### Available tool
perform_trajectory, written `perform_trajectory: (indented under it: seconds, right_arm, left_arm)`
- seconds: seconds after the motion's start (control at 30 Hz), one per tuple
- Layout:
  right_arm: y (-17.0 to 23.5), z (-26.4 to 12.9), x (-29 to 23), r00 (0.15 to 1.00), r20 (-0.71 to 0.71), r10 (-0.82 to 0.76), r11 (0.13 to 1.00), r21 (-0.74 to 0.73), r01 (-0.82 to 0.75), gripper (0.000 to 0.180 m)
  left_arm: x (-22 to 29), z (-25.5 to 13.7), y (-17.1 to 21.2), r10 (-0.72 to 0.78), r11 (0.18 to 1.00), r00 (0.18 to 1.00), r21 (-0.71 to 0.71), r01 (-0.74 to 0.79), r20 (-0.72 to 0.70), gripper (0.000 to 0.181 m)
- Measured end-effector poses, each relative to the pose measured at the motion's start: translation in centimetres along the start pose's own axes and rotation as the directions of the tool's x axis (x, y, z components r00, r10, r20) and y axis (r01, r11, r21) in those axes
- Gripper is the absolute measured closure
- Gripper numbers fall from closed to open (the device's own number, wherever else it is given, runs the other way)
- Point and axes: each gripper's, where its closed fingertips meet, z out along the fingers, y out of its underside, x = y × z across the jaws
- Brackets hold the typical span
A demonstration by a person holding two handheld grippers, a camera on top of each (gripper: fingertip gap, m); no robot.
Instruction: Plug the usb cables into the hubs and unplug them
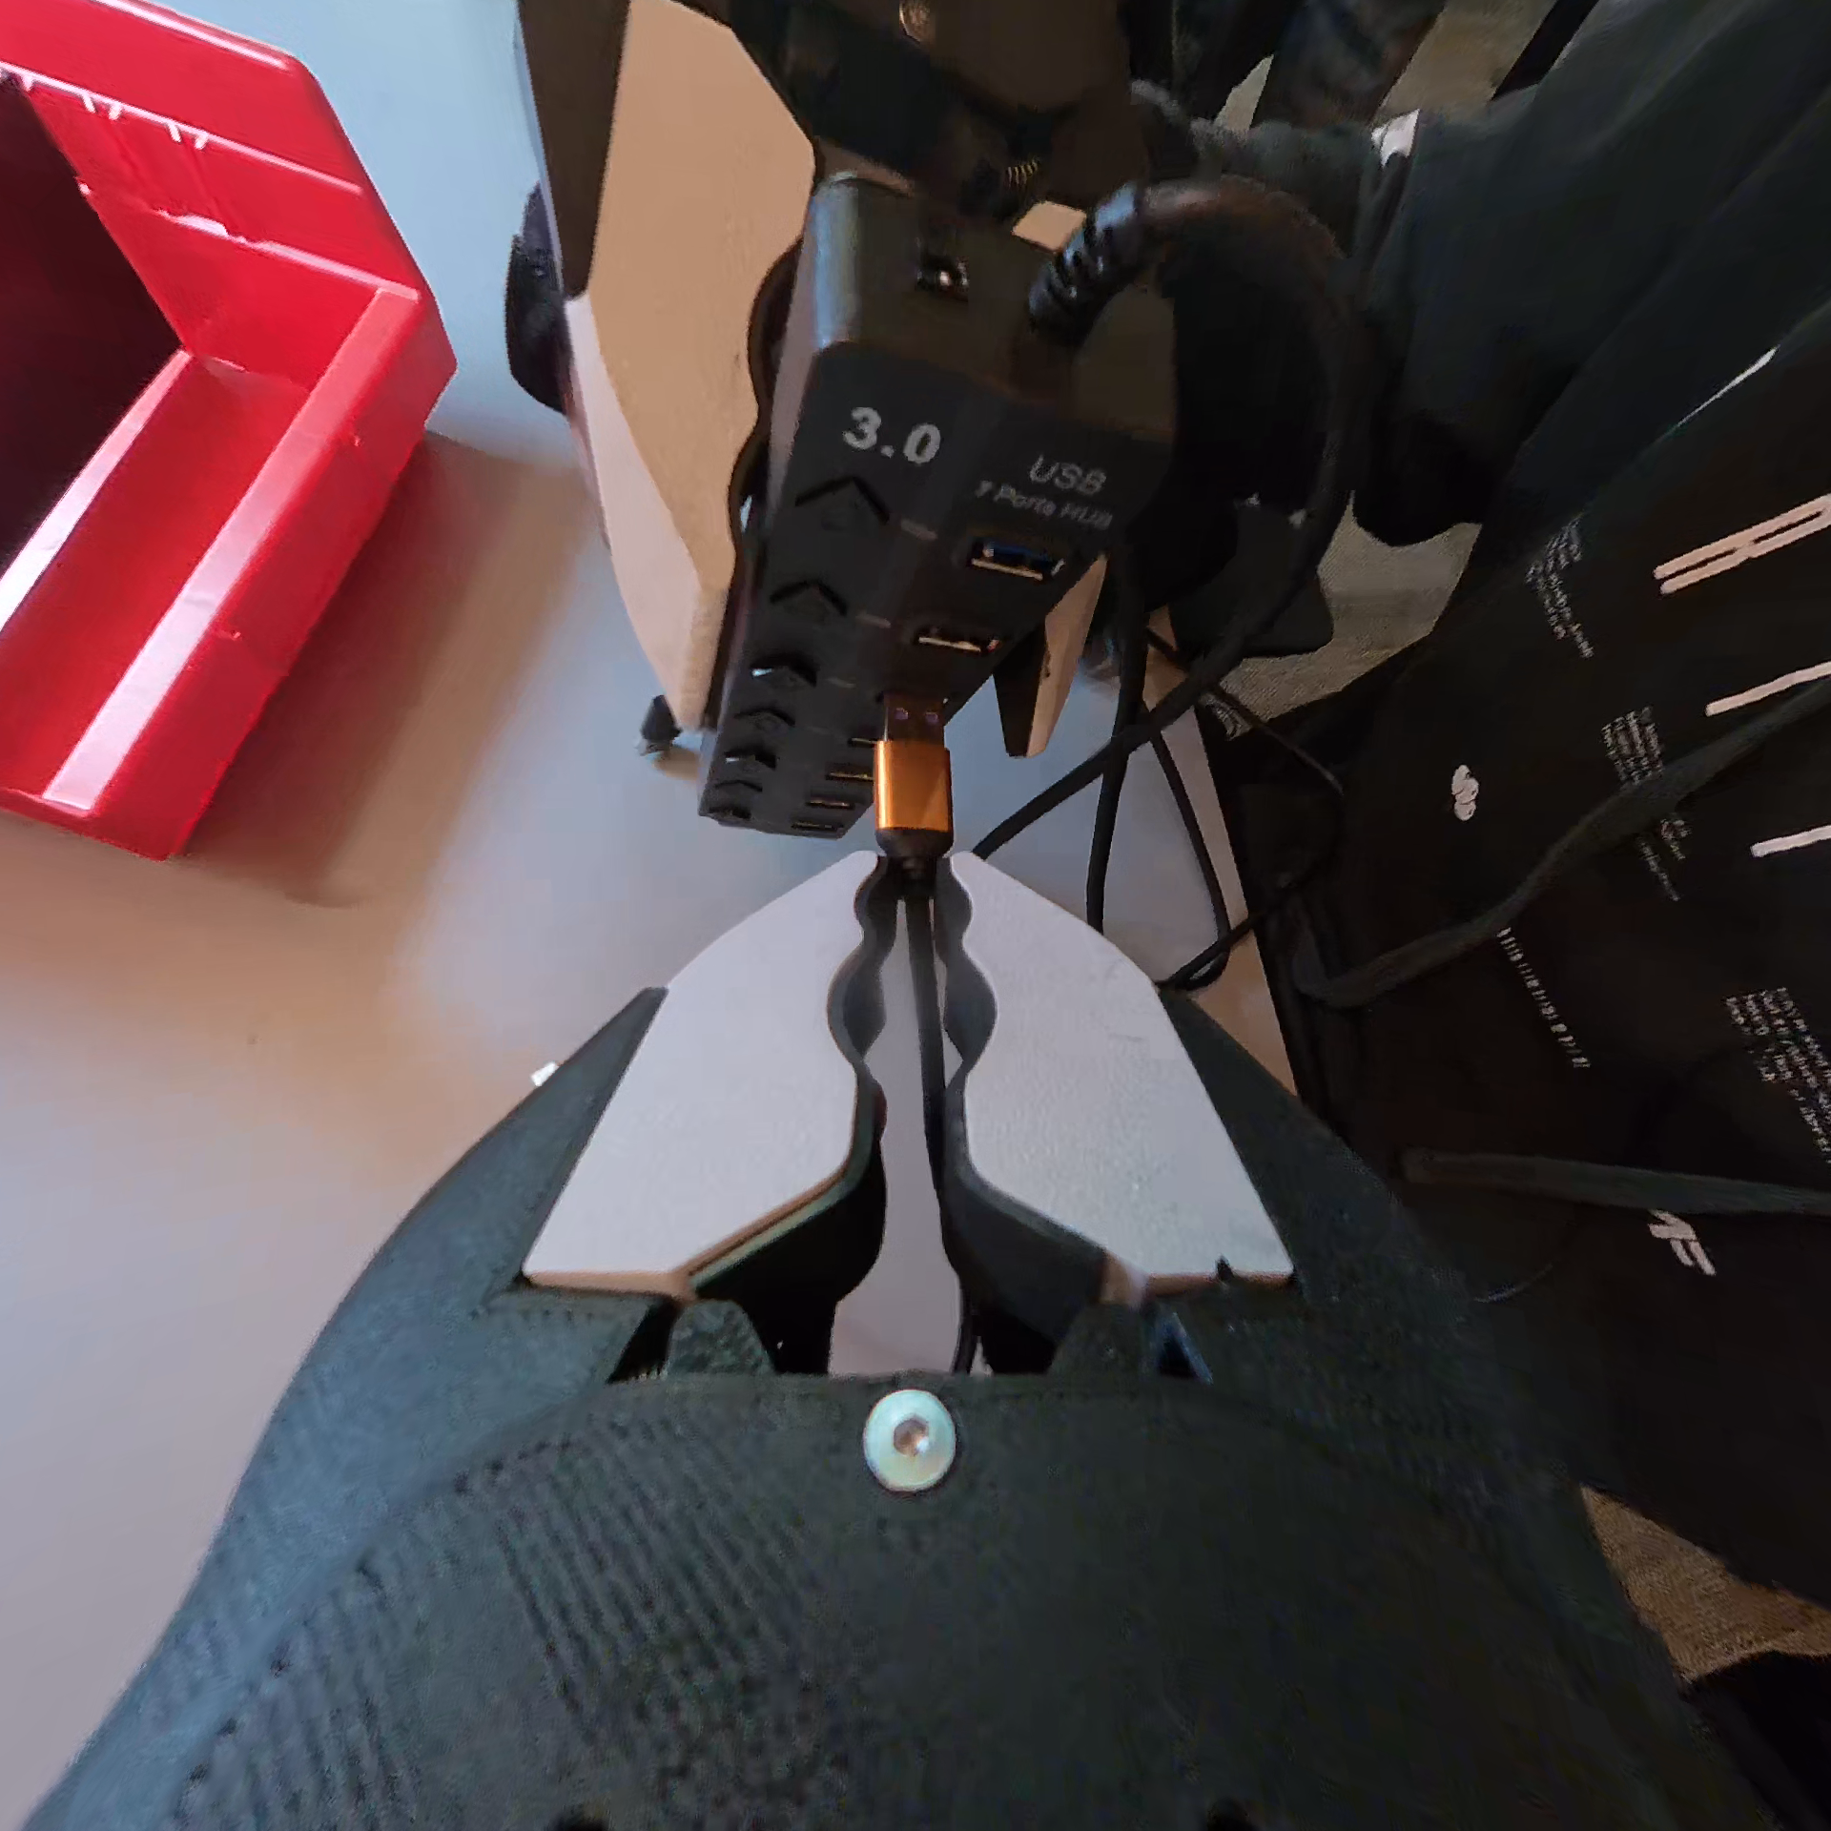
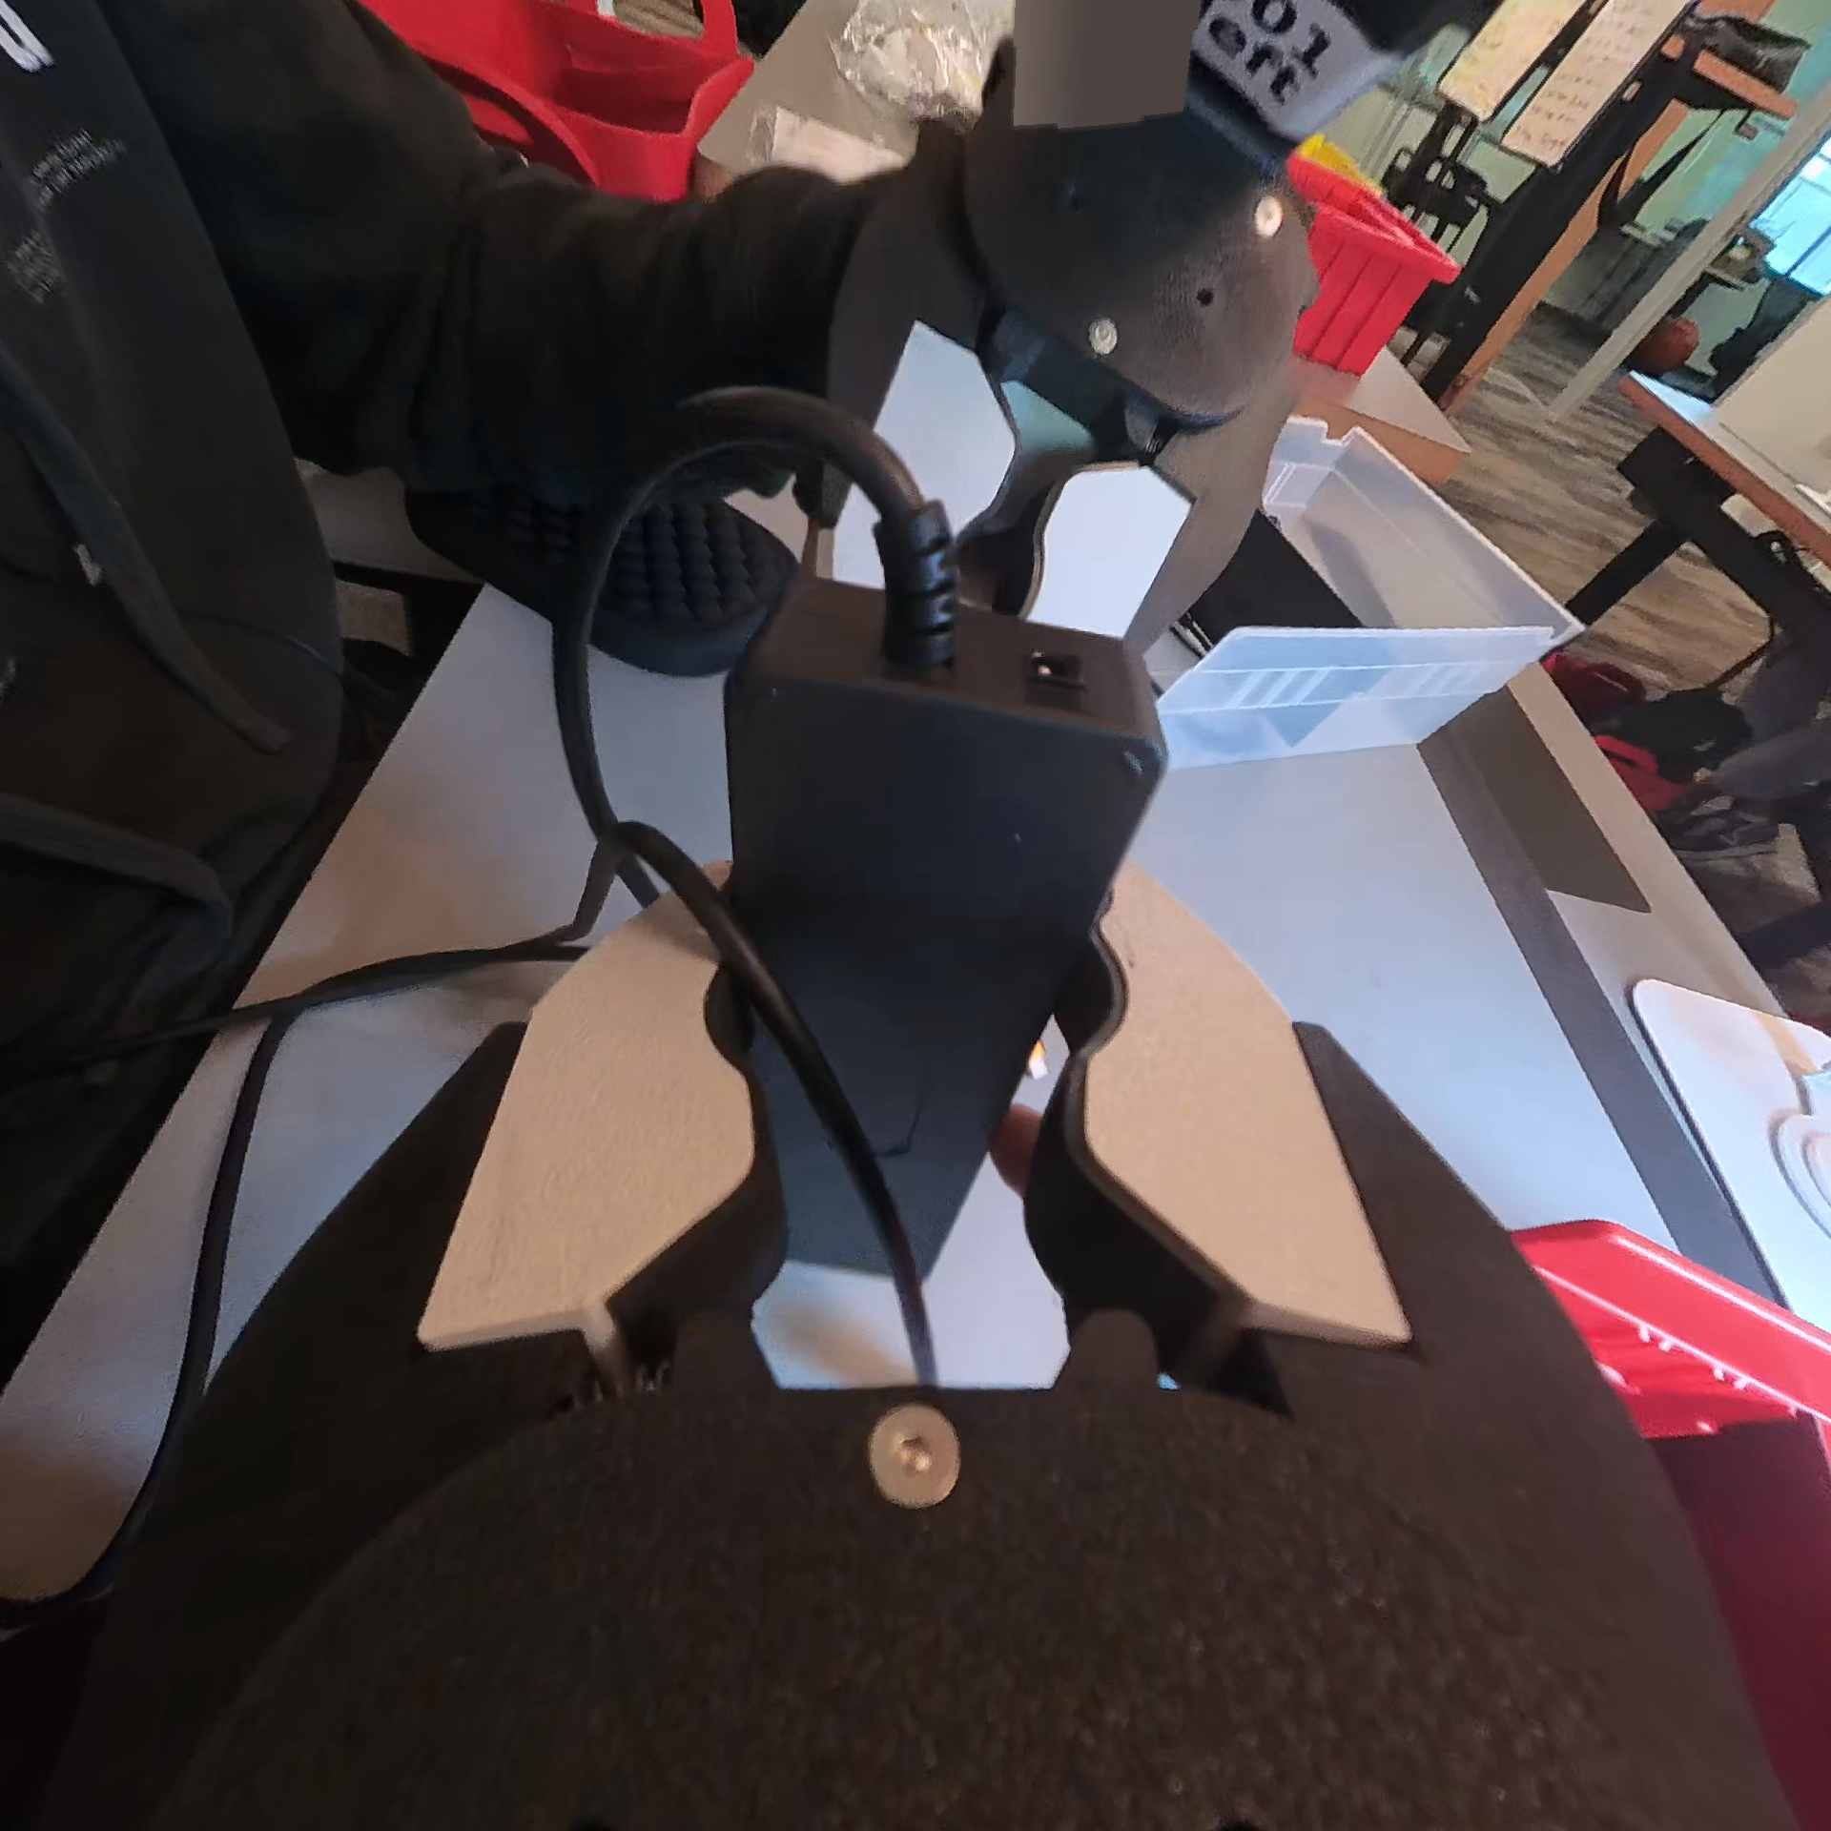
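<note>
Left wrist view: plug (image 1: 913, 783) sits just ahead of the left gripper's (image 1: 910, 872) jaw tips, cable (image 1: 926, 1040) running back between the jaws. Hub (image 1: 921, 515) directly ahead of the plug, touching it. Bin (image 1: 188, 476) far left of the jaws, on the table (image 1: 297, 1040). Right wrist view: hub between the right gripper's (image 2: 907, 951) jaws, sticking out ahead. Clear tray (image 2: 1347, 694) ahead-right on the table.

Red plastic bin (image 1: 188, 476) on grey table (image 1: 297, 1040), clear compartment tray (image 2: 1357, 694), black dimpled pad (image 2: 684, 585), red bag (image 2: 604, 89)
</note>
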Motion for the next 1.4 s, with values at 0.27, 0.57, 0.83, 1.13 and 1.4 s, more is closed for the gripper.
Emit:
perform_trajectory:
  seconds: [0.27,0.57,0.83,1.13,1.4]
  right_arm:
    - [-2.7,-1.5,-0.2,0.994,0.079,0.075,0.969,0.228,-0.091,0.121]
    - [-6.5,-6.5,0.2,0.931,0.324,0.169,0.754,0.566,-0.333,0.120]
    - [-6.8,-7.2,0.5,0.921,0.348,0.177,0.717,0.596,-0.363,0.120]
    - [-5.4,-6.4,1.7,0.942,0.246,0.229,0.766,0.551,-0.330,0.120]
    - [-5.3,-7.3,2.0,0.948,0.216,0.233,0.765,0.562,-0.316,0.120]
  left_arm:
    - [1.0,-0.9,-2.5,-0.014,0.987,0.997,0.158,0.026,-0.076,0.174]
    - [1.9,-3.5,-4.1,0.017,0.971,0.999,0.237,-0.008,-0.036,0.174]
    - [1.7,-3.3,-4.3,0.001,0.963,0.998,0.270,0.017,-0.067,0.174]
    - [0.3,-6.2,-5.1,-0.053,0.844,0.949,0.493,0.210,-0.312,0.174]
    - [5.0,-10.5,-5.7,0.127,0.805,0.828,0.545,0.236,-0.547,0.173]
